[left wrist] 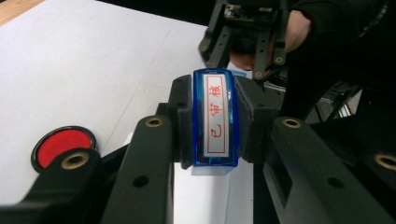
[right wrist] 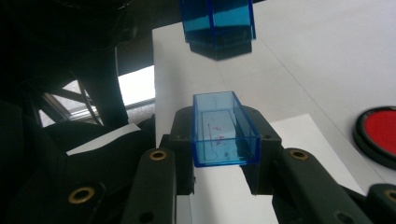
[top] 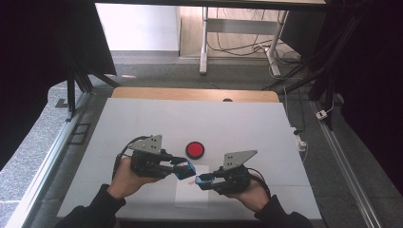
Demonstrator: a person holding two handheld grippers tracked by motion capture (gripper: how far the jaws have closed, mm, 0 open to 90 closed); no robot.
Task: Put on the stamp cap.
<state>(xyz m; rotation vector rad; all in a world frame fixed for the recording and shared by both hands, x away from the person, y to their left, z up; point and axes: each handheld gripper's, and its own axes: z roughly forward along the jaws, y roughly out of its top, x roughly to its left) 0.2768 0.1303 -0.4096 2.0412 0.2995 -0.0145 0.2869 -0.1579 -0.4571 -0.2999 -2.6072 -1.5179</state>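
**Stamp and its cap held apart over the paper**

From the high view, the left gripper and right gripper pointed at each other above a white sheet, tips near but apart, the red ink pad just beyond.

In the left gripper view, the jaws pinched a blue stamp, its long axis running away from the camera toward the other gripper.

In the right gripper view, the jaws clamped a clear blue cap, hollow side up; the stamp hung ahead, slightly offset, so aligning the two seemed the likely need.
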